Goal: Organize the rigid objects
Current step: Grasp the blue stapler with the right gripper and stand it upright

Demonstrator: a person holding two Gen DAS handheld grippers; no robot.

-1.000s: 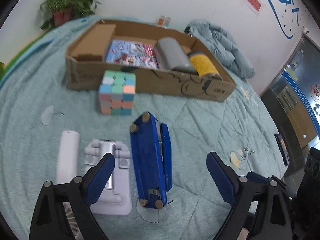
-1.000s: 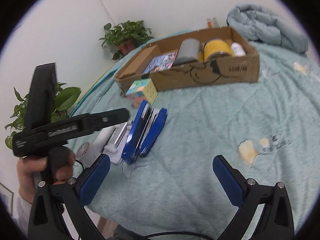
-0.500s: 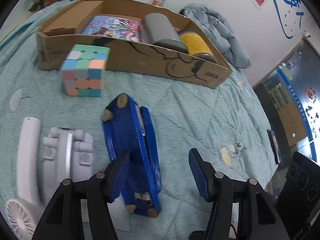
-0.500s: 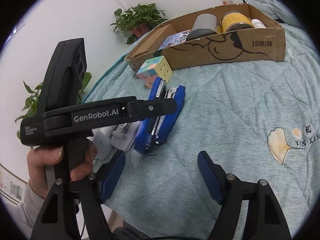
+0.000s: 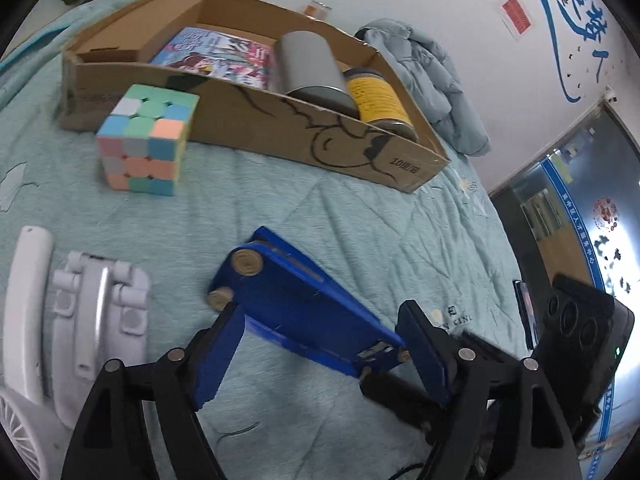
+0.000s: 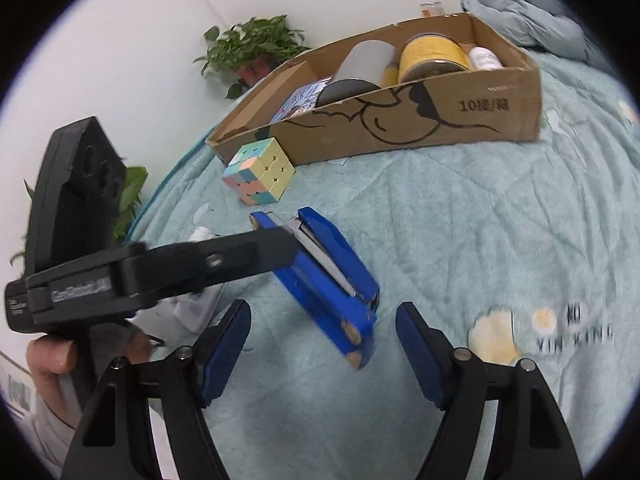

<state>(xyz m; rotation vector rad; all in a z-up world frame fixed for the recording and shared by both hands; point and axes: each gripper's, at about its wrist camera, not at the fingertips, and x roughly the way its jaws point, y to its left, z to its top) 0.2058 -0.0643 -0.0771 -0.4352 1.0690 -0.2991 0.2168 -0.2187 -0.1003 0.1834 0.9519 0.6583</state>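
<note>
Between the left gripper's point(image 5: 320, 356) pads, the tilted blue stapler point(image 5: 308, 312) is seemingly being clamped, jaws just widened; the right gripper point(image 6: 324, 354) is hanging spread, empty.

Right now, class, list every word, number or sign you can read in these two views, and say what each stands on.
"10提/箱": on the front wall of the cardboard box.
"YIN XING", blurred: printed on the quilt by the yellow leaf motif.
"GenRobot.AI", blurred: on the arm of the left claw.
Blue Chinese characters on the wall: too distorted to read.
Red wall notice, book cover, yellow can label: too small to read.
</note>
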